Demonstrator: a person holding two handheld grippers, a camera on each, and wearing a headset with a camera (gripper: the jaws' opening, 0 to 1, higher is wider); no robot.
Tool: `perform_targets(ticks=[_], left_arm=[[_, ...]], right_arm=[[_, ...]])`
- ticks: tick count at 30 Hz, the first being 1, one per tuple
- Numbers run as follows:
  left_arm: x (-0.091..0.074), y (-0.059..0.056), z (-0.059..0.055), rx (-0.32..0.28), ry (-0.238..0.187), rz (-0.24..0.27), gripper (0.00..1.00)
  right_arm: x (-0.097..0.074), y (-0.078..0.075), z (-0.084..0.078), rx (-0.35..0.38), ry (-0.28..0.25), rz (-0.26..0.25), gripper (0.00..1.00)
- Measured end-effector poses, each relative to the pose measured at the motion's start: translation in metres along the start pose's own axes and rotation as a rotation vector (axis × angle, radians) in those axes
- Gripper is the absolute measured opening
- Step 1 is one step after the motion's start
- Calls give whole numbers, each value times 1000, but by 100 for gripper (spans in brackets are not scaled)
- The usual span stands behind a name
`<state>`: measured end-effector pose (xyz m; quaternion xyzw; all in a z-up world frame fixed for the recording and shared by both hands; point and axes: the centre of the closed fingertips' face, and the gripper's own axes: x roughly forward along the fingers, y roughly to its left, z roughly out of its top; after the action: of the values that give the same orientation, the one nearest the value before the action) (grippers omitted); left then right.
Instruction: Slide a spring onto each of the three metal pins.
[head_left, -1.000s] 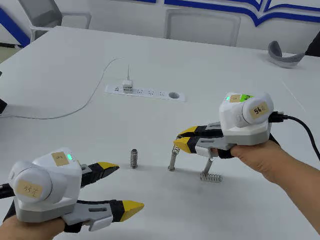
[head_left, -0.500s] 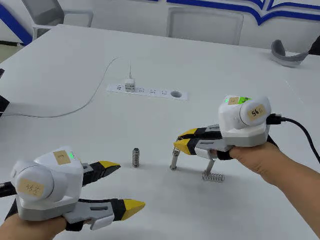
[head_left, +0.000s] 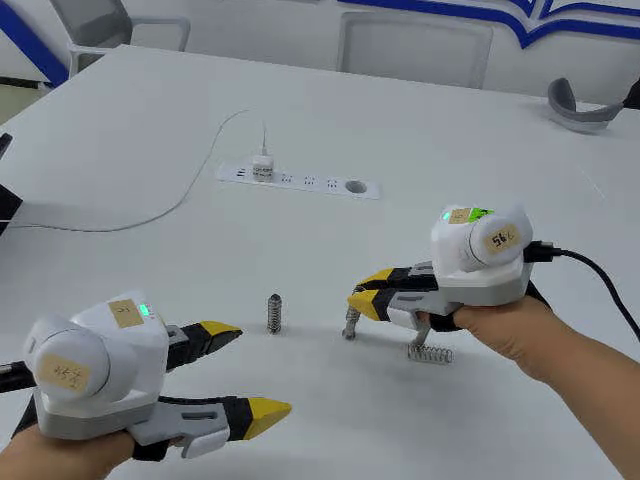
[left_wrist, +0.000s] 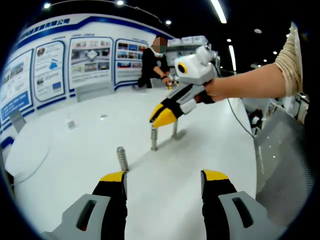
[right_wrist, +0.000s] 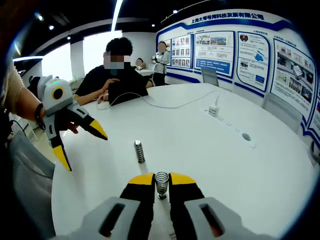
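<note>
Item: white table (head_left: 150, 120) holding three upright metal pins set in a left-to-right row near the person. Left pin (head_left: 274, 298): stands alone, carrying a seated spring (head_left: 274, 316) around its shaft. Middle pin (head_left: 349, 328): just right of the left pin, lower shaft bare, with a held spring (right_wrist: 161, 182) around its top. Right gripper (head_left: 358, 297): gripped in a hand at the right and pointing left, with its yellow-tipped jaws drawn nearly together and pinching the held spring at the top of the middle pin; the right gripper view shows the coil squeezed between the two tips. Right pin (left_wrist: 175, 129): stands just beyond the middle pin in the left gripper view and lies under the right gripper's body in the head view; whether it carries a spring cannot be told. Loose spring (head_left: 430, 353): lies on its side on the table, beside the right pin's foot and below the right hand. Left gripper (head_left: 242, 368): held low at the near left, jaws spread wide apart with nothing between them, pointing toward the pins and well apart from them. Far side of the table: a white power strip (head_left: 300, 184) with a white charger (head_left: 262, 166) plugged in and a white cable (head_left: 180, 205) trailing left. Far right corner: a grey curved object (head_left: 578, 108).
</note>
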<state>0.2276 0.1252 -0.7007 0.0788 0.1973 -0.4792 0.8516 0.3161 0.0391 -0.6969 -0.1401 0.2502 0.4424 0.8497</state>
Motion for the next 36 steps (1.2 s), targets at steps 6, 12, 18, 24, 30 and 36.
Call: perform_targets(ticks=[6,12,18,24,30,36], left_arm=[[0,0,0,-2,0,1,60],[-1,1,-1,-5,0,3,60],[-1,0,0,-4,0,5,60],[-2,1,-1,-5,1,8,60],[-2,1,-1,-6,1,8,60],[-1,2,0,-5,-2,8,60]], right_arm=[[5,1,-7,-1,22,-2,12],[8,1,-11,1,36,-6,12],[11,1,-16,9,58,-12,12],[13,1,-21,14,74,-18,12],[13,1,-25,23,81,-21,13],[10,0,-25,29,75,-26,14]])
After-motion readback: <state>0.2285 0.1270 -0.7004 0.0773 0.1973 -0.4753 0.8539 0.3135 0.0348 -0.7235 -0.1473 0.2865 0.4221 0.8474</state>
